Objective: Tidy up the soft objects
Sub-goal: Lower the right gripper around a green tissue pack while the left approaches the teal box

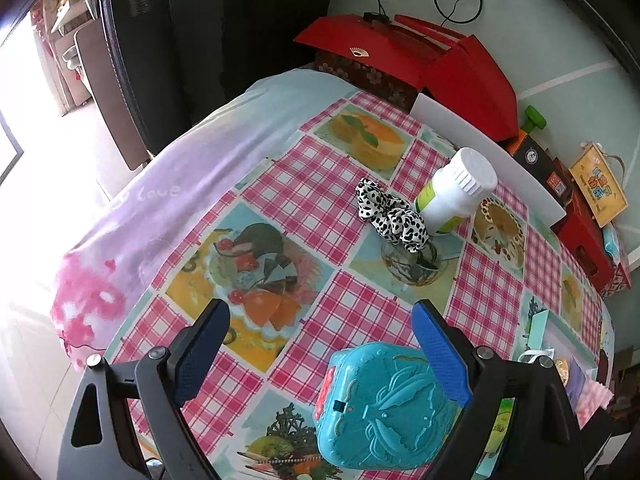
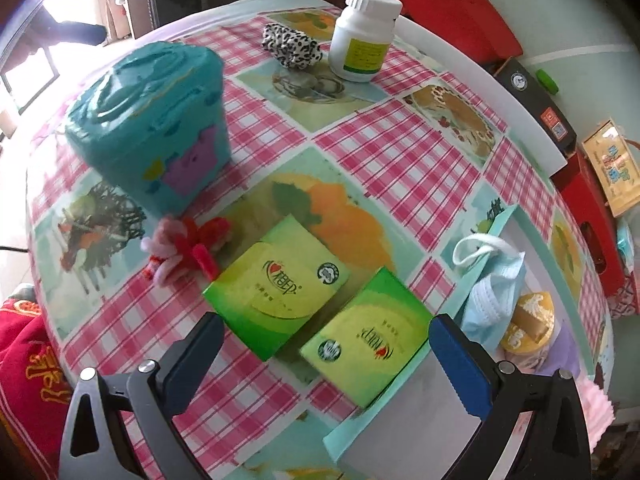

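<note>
A black-and-white spotted scrunchie [image 1: 392, 212] [image 2: 292, 46] lies on the checked tablecloth next to a white bottle [image 1: 456, 188] [image 2: 364, 40]. My left gripper [image 1: 320, 344] hangs open above the cloth, holding nothing, with the teal plastic box [image 1: 384, 408] [image 2: 152, 120] just under its right finger. My right gripper [image 2: 326, 360] is open too, above two green tissue packs [image 2: 276, 284] [image 2: 368, 336]. A red and pink fuzzy hair tie [image 2: 184, 248] lies left of the packs. A blue face mask [image 2: 492, 292] rests at the right on a pale teal tray [image 2: 348, 436].
Red boxes [image 1: 464, 76] and a white board [image 1: 492, 152] line the far edge of the table. A dark box [image 2: 536, 104] and a yellow sign [image 2: 616, 164] sit at the right. A small yellow-lidded cup [image 2: 528, 324] stands beside the mask. A dark chair [image 1: 132, 60] stands beyond the table.
</note>
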Available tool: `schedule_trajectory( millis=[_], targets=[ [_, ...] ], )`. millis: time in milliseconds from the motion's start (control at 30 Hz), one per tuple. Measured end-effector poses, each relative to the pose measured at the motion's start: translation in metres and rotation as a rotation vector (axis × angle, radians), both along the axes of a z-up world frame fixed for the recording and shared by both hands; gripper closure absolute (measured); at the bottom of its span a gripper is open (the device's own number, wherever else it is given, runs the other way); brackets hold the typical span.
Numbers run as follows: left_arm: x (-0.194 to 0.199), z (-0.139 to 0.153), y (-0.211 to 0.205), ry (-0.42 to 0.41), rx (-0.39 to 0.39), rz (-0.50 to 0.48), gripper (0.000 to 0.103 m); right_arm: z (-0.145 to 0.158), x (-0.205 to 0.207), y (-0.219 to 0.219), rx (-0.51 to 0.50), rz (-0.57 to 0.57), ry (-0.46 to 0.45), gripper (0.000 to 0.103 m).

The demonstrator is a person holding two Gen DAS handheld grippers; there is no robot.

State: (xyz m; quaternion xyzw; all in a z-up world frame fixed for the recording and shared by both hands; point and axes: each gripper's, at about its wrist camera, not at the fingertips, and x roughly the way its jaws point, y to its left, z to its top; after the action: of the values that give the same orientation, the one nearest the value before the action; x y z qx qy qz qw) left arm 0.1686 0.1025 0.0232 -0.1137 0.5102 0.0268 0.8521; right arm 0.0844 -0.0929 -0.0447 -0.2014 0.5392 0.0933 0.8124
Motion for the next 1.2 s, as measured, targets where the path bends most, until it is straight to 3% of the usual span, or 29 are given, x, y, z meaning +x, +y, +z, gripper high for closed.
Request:
schedule_trajectory(
  millis=[400,633,900,1200],
  targets=[
    [0.008,-0.007,-0.005,0.017,-0.021,-0.007,0.011,0.003,0.043,-0.013,0.062,-0.078,-0.043,0.001],
    [0.019,-0.010,-0.010,0.035,-0.035,-0.017,0.011,-0.003,0.060,-0.016,0.108,-0.099,-0.016,0.011],
    [0.043,-0.004,-0.022,0.072,-0.011,-0.063,0.011,-0.012,0.068,-0.024,0.202,-0.117,0.027,0.034],
    [0.089,-0.014,-0.037,0.182,-0.068,-0.164,0.011,-0.016,0.079,-0.035,0.263,-0.166,0.031,0.035]
  ],
)
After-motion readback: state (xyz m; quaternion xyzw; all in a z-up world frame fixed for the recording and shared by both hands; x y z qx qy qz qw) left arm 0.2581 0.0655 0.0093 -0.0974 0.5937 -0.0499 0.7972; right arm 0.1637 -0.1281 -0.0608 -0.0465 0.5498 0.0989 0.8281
